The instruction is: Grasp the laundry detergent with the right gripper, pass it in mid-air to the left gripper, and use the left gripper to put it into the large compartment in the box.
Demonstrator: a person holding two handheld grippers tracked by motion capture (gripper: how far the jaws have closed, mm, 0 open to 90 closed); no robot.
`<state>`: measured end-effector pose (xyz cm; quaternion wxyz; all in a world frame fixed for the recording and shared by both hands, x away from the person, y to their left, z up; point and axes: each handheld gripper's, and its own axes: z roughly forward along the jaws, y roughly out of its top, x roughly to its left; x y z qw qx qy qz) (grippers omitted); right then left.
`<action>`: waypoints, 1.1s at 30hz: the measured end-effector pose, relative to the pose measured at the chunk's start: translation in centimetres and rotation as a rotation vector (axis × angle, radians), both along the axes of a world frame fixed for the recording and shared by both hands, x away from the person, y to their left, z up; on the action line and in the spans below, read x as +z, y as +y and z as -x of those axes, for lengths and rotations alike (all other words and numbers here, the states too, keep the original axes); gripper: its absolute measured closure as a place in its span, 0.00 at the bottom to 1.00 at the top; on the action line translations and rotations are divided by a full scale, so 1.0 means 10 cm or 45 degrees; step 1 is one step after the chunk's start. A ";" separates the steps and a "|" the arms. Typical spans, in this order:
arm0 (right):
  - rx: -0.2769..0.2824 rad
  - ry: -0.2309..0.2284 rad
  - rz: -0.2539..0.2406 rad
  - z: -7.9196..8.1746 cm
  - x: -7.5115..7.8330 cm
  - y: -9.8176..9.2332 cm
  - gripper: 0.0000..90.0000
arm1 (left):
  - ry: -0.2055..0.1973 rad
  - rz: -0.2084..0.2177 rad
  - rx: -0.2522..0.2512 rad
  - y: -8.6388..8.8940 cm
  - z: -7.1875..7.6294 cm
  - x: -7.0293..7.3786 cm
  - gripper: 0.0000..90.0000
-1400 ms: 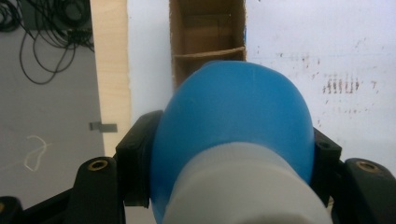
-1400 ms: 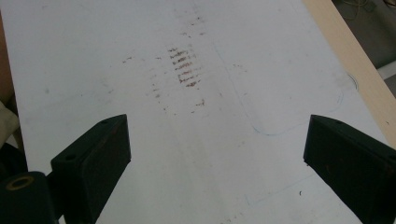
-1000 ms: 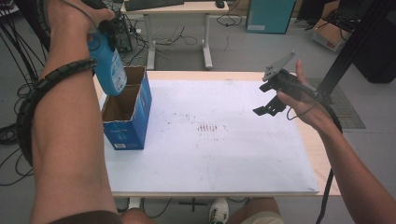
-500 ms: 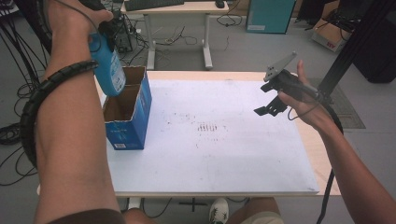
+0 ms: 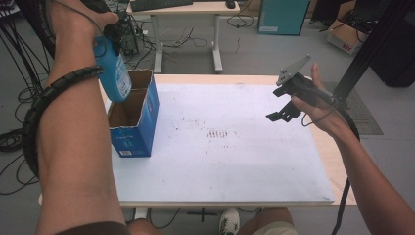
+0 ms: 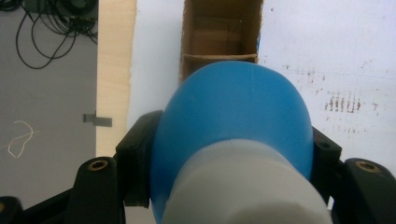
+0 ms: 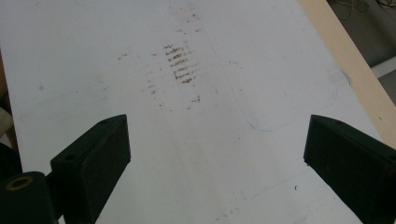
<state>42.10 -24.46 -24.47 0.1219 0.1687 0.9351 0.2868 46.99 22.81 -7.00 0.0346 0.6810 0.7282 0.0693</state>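
High view: left gripper (image 5: 113, 46) clamps a blue plastic bottle (image 5: 113, 73), held just above the open blue cardboard box (image 5: 133, 115) at the desk's left edge. Nothing has shifted from the earlier frames, both hands hold still, so the drop into the box looks not yet begun. Right gripper (image 5: 280, 108) hovers empty over the right side of the white desk sheet (image 5: 235, 161)

Left gripper view: bottle base (image 6: 233, 112) between the jaws, box compartment (image 6: 219, 35) directly below

Right gripper view: jaws wide apart, bare stained sheet (image 7: 196, 130) under them

The open cardboard box (image 5: 131, 117) stands at the left edge of the tabletop (image 5: 244, 161). The bottle (image 5: 113, 73) hangs above its opening, apparently clear of it. The right gripper (image 5: 284, 110) hovers over the tabletop's right side.
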 end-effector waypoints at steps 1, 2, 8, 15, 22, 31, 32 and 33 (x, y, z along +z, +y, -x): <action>-0.012 0.003 -0.006 0.01 0.00 0.00 0.08 | 0.001 -0.002 -0.002 0.00 0.00 0.00 0.40; -0.008 -0.001 -0.007 0.00 0.00 -0.01 0.08 | 0.000 -0.003 -0.002 0.00 0.00 -0.01 0.40; -0.017 0.006 -0.005 0.01 -0.02 -0.02 0.08 | -0.006 -0.001 -0.006 0.00 -0.01 -0.04 0.40; -0.027 0.006 -0.008 0.01 -0.03 -0.02 0.08 | 0.012 0.003 -0.004 0.01 -0.02 -0.13 0.40; -0.019 0.010 -0.009 0.01 -0.06 -0.01 0.08 | 0.015 0.009 -0.005 0.03 -0.02 -0.24 0.40; -0.006 0.010 -0.002 0.00 -0.08 0.00 0.08 | 0.027 -0.003 -0.017 0.03 -0.04 -0.45 0.40; -0.006 0.010 -0.002 0.00 -0.08 0.00 0.08 | 0.027 -0.003 -0.017 0.03 -0.04 -0.45 0.40; -0.004 0.014 0.008 0.01 -0.09 0.00 0.08 | 0.030 0.004 -0.015 0.02 -0.05 -0.51 0.40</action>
